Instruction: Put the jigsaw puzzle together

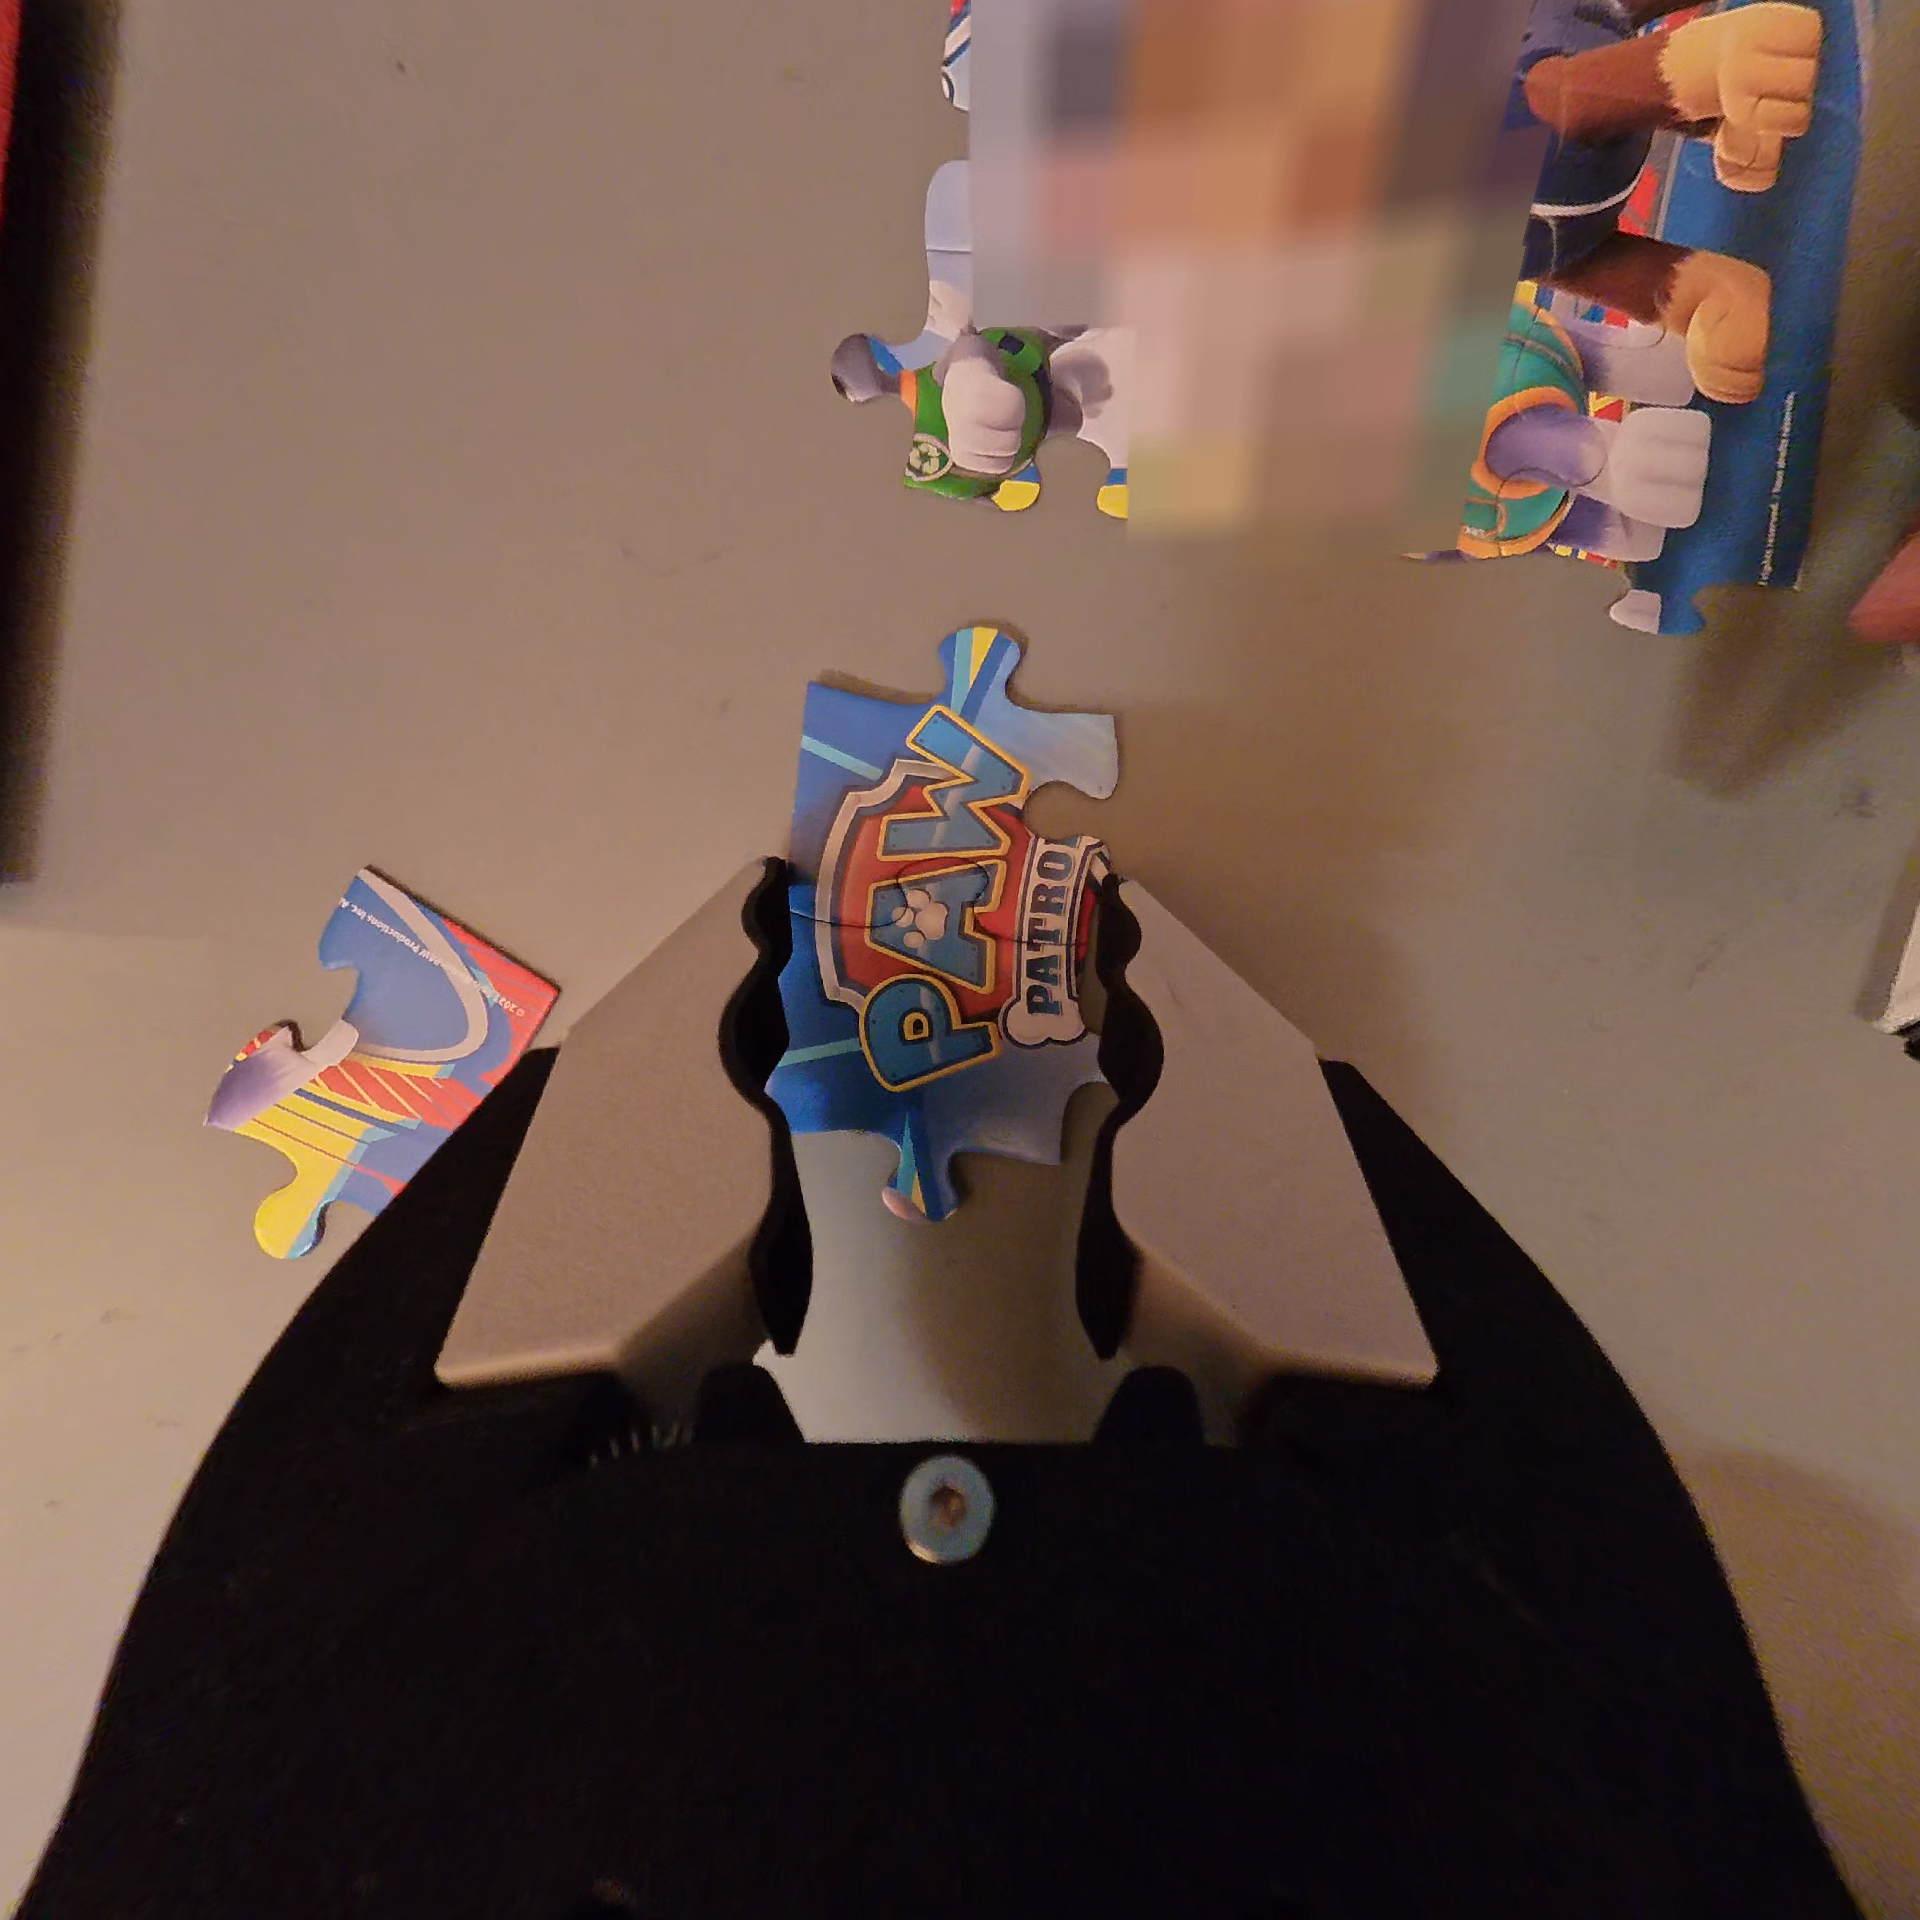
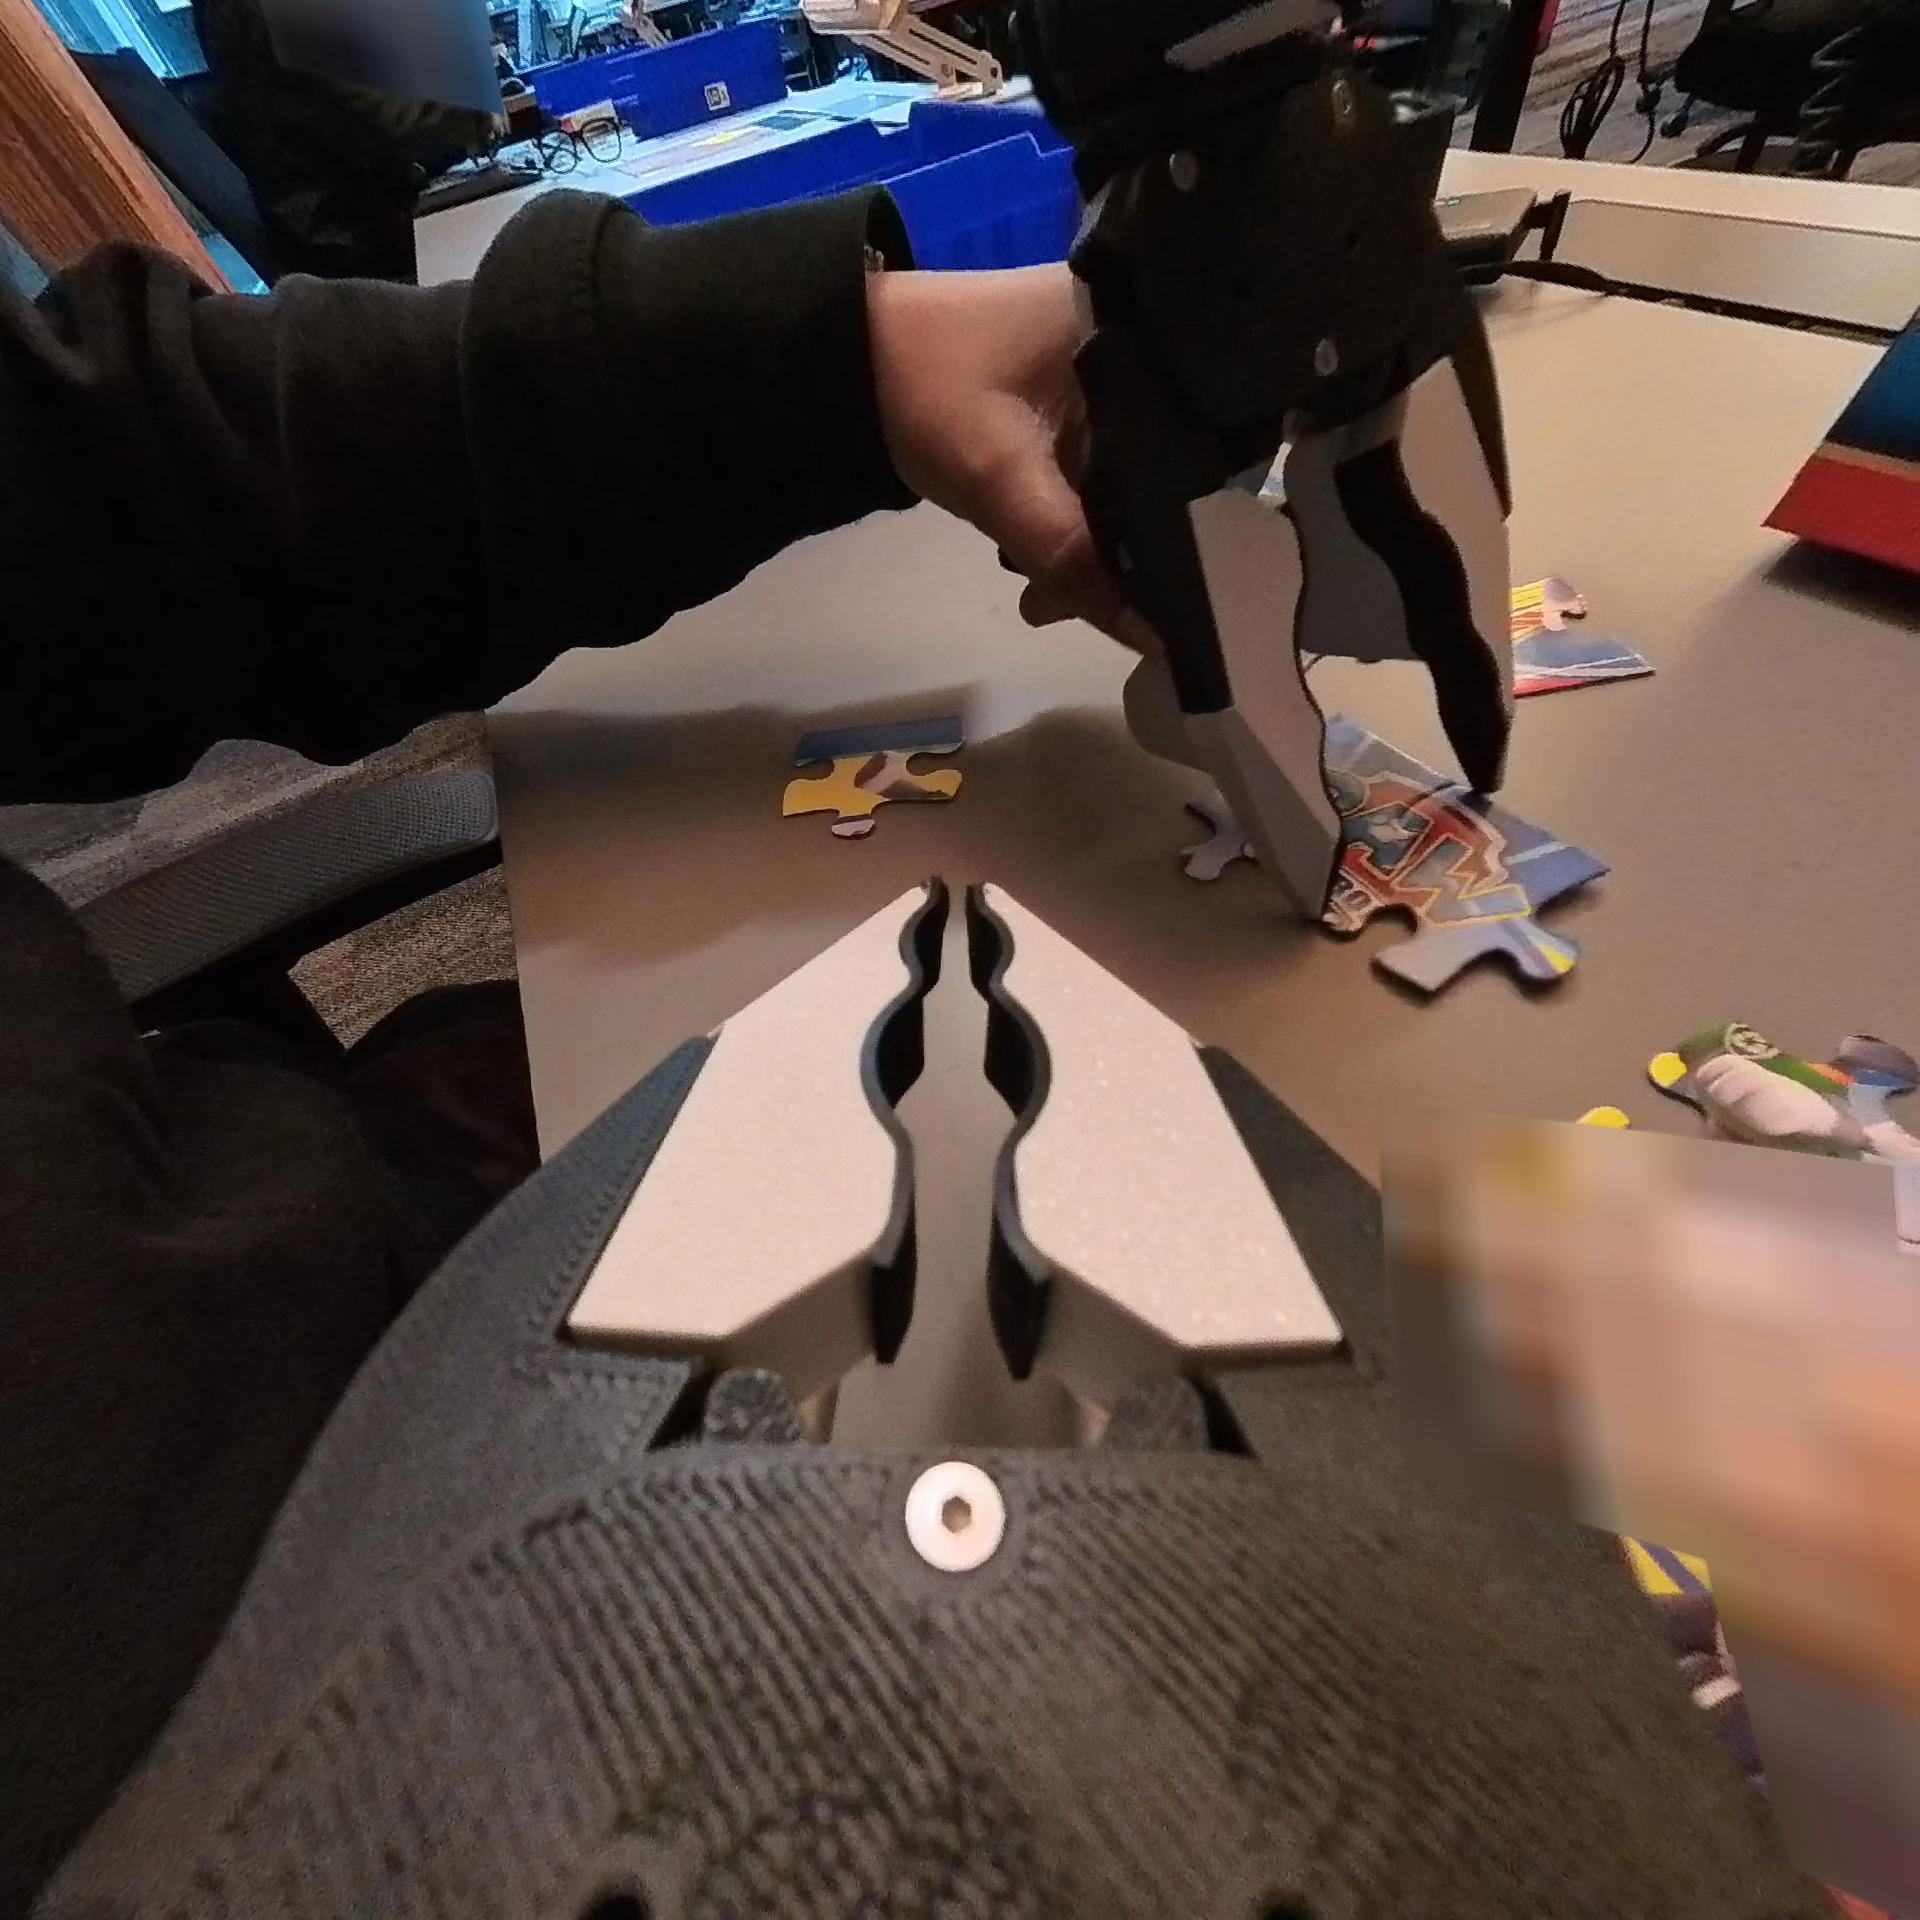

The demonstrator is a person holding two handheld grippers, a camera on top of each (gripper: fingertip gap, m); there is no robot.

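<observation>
Logo puzzle section (image 1: 940, 935) is lying flat on the grey table (image 1: 468, 520), just short of the assembled puzzle (image 1: 1662, 312); left gripper (image 1: 940, 883) is straddling its edges, while right gripper (image 2: 956, 894), closed and empty, is hovering nearby.

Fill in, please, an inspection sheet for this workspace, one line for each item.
Surface: grey table, plain, with small marks.
Puzzle things: two joined logo pieces lying flat; loose corner piece to their left; yellow piece apart; assembled part farther off.
Clutter: red-and-blue box at the table edge.
Grippers: left gripper straddles the joined pieces with its tips down at their edges, and whether the pads press is not clear; right gripper is nearly closed with nothing between its fingers, above the table.
Cables: dark cables hang in the background.
Surroundings: blue bins, grey chair, hand holding the left gripper.
</observation>
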